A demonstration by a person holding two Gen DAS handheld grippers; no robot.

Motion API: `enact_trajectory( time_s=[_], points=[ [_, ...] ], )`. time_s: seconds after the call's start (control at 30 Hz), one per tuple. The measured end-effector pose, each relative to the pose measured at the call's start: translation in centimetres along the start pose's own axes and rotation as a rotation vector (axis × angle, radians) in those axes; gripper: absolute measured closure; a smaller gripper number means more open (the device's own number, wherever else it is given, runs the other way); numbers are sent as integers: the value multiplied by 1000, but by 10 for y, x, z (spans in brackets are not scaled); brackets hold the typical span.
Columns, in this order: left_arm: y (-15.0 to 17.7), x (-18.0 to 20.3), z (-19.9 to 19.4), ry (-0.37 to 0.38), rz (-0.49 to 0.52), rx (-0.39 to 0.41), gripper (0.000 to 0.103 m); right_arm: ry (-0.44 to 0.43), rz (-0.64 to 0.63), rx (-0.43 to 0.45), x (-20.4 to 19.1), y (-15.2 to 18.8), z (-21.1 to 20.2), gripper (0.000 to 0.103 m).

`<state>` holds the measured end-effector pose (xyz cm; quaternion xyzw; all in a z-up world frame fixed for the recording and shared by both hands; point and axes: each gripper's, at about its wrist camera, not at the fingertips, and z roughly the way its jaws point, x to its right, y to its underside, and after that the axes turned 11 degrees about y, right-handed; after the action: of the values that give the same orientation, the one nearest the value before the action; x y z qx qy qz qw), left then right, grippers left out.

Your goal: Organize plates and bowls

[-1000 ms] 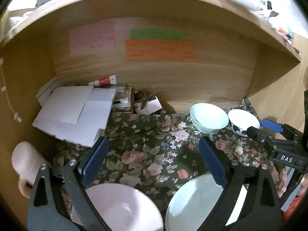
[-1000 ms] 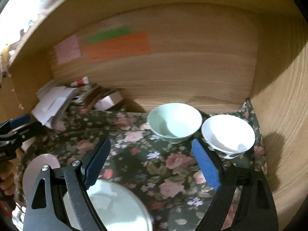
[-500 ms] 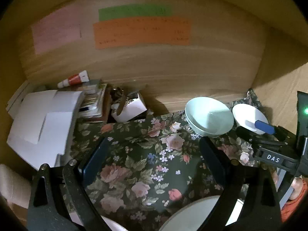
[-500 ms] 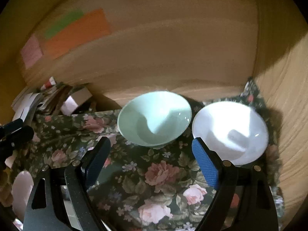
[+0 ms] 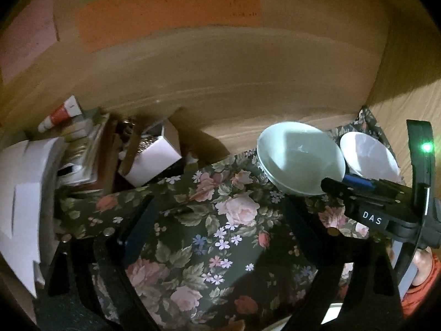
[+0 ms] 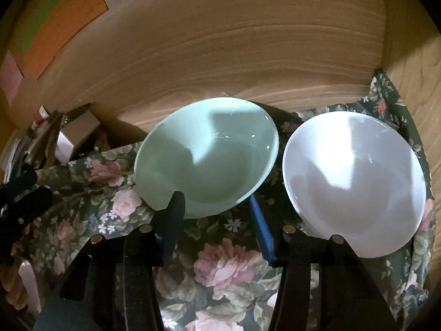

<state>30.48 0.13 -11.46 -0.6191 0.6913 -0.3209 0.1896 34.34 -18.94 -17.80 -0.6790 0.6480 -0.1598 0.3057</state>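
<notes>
The pale green bowl point(image 6: 206, 157) sat on the floral cloth point(image 6: 220, 264) toward the back right of the desk, close to the wooden back wall point(image 6: 234, 55), with the white bowl point(image 6: 355, 182) just beside it in the back right corner. The right gripper point(image 6: 215, 209) reached the near rim of the green bowl; its jaws had just been closing, the dark left finger overlapping the rim and the blue pad of the right finger at the bowl's outer edge. Whether the pads pressed the rim could not be told. The left gripper point(image 5: 217, 215) hovered over bare cloth nearer the middle of the desk, its fingers wide apart with nothing between them, having drawn in only slightly. From its camera the right gripper's body point(image 5: 372, 207) crossed in front of both bowls. At the back left of the desk lay a small white box point(image 5: 154, 157), a stack of papers point(image 5: 22, 201) and a red-and-white tube point(image 5: 60, 113). Orange, green and pink notes point(image 5: 171, 8) were stuck on the back wall.
</notes>
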Motion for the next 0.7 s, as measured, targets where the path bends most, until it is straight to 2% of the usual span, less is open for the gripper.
enact_trajectory(
  time_s=[0.43, 0.6, 0.7],
  points=[
    [-3, -9, 15, 5, -26, -20, 12, -6, 38, -62, -1, -12, 24, 60],
    [-3, -12, 16, 7, -46, -25, 12, -27, 33, -100, 0, -21, 38, 76],
    [-3, -12, 18, 12, -48, -35, 12, -13, -20, -103, -5, -24, 40, 80]
  ],
)
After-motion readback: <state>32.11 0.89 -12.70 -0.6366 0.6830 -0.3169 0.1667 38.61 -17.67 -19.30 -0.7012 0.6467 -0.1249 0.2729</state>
